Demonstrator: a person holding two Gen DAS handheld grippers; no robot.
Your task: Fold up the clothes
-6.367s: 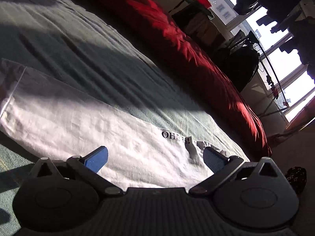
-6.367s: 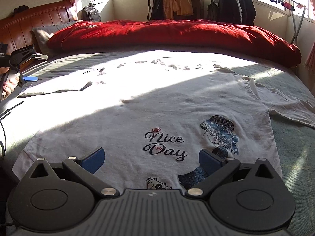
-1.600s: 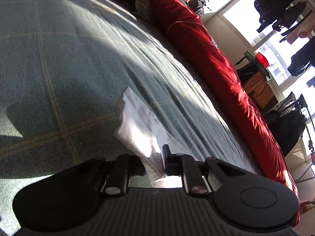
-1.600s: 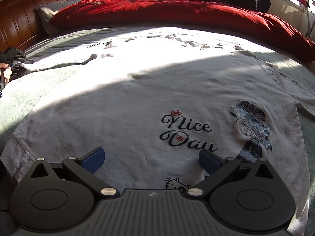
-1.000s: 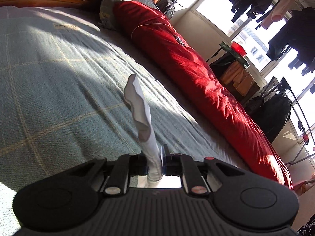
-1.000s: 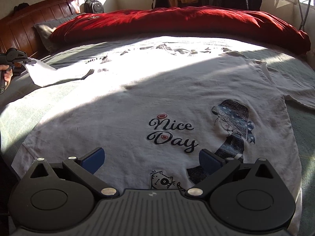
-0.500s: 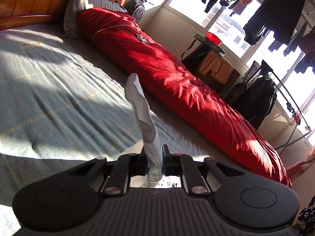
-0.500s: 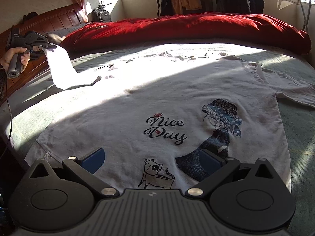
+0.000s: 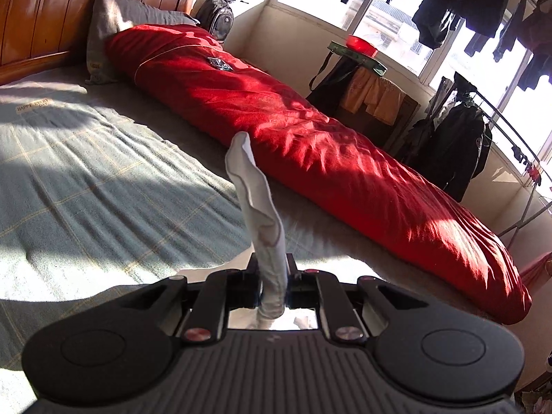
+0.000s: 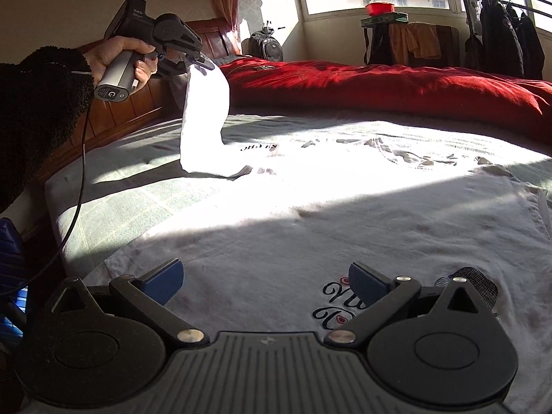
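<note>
- A wide bed with a grey-green checked cover (image 10: 114, 207) fills both views, with a long red quilt (image 9: 310, 145) rolled along its far side.
- A white cotton T-shirt printed with dark script lettering (image 10: 310, 241) lies flat on the bed nearest the right camera; its lower edge and part of the print are hidden behind the gripper body.
- A second white cotton garment with small black lettering (image 10: 207, 120) lies beyond it. One end is lifted off the bed and hangs in a soft drape; the rest lies flat in glaring sun, so its outline is hard to make out.
- The left gripper (image 10: 193, 60), held in a hand (image 10: 117, 57) with a dark fleecy sleeve, has its jaws clamped on that lifted end.
- The right gripper (image 10: 265, 281) hovers over the printed shirt, blue pads wide apart, holding nothing.
- The cloth looks light, limp and not slippery; it should sag wherever unsupported, so a hem or corner seems the best place to pinch.
</note>
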